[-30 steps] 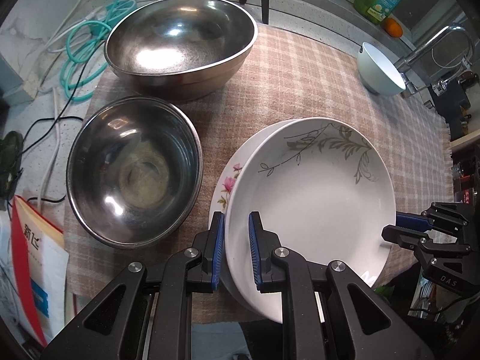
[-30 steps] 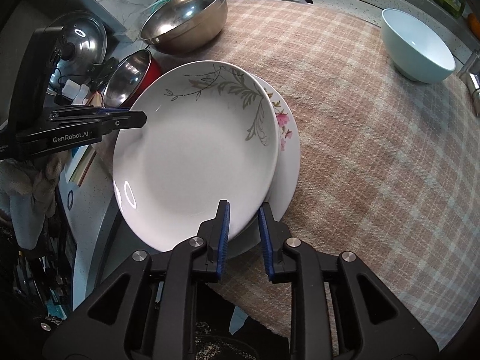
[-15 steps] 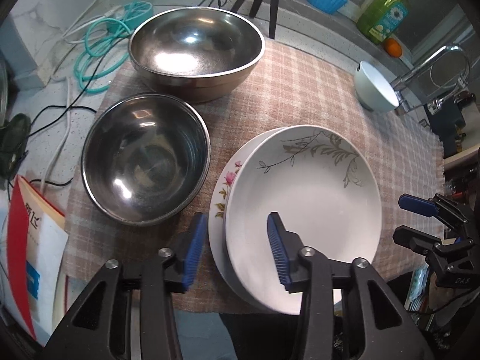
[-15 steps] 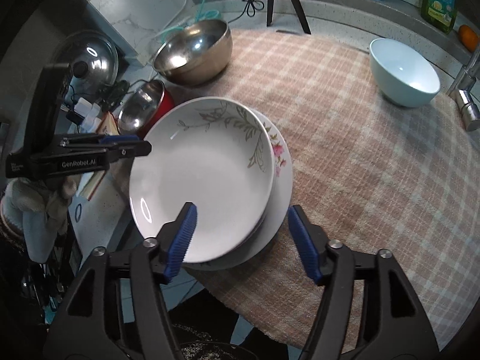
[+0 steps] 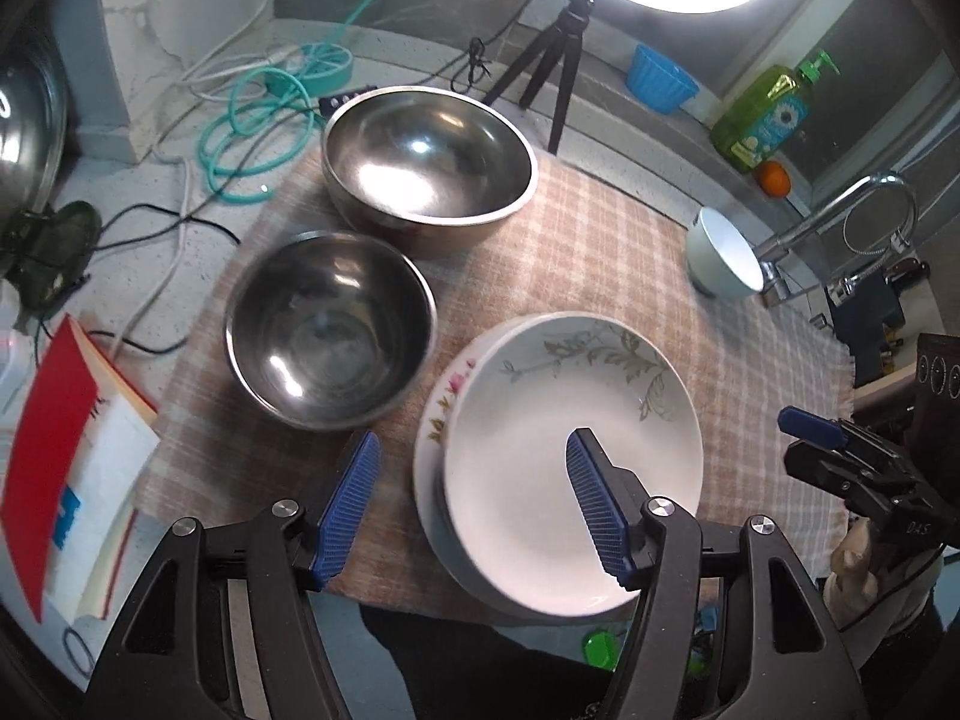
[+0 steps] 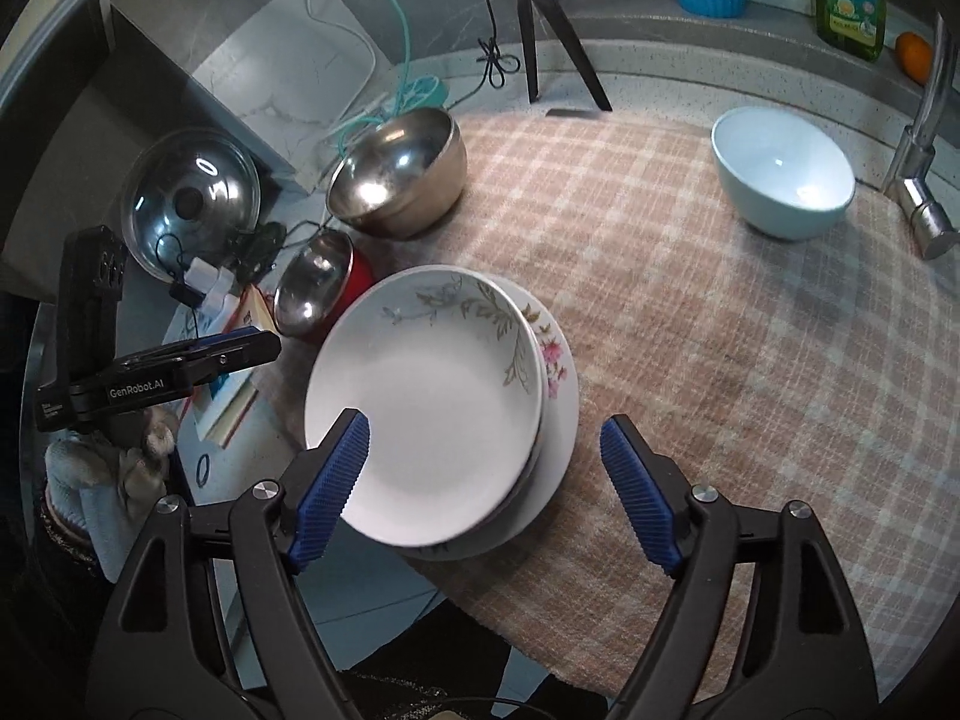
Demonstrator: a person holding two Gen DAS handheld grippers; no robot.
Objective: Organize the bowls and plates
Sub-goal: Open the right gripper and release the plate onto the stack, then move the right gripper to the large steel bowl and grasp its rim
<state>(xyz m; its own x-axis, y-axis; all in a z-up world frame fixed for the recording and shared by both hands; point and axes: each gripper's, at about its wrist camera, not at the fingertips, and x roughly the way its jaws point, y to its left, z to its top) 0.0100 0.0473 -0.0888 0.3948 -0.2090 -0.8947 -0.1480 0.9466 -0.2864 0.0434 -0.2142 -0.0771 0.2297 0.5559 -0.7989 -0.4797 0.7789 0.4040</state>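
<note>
Left gripper (image 5: 474, 504) is sitting wide open, gripping nothing, hanging at the near edge of the plate stack; right gripper (image 6: 486, 480) is likewise spread wide and empty, straddling the same stack from the other side. Leaf-pattern plate (image 5: 576, 462) is resting on top of the pink-flower plate (image 5: 441, 402), offset so the lower one's floral rim is showing on the left in the left wrist view; the stack is overhanging the near edge of the checked cloth (image 5: 600, 252). In the right wrist view the leaf-pattern plate (image 6: 426, 402) is covering most of the pink-flower plate (image 6: 558, 372), with one blue pad (image 6: 333, 483) reading over its near rim and the other pad over the cloth; contact can't be confirmed. Small steel bowl (image 5: 330, 330) is sitting just left of the stack, large steel bowl (image 5: 429, 159) beyond it at the far side of the cloth. Light-blue bowl (image 6: 783, 180) is standing far right, well apart from the plates, near the faucet (image 6: 924, 180). Off the cloth: red book (image 5: 60, 468) near left, teal hose (image 5: 258, 132) far left, tripod (image 5: 552, 66) behind the large bowl, soap bottle (image 5: 768, 114) and orange (image 5: 774, 177) on the far ledge.
</note>
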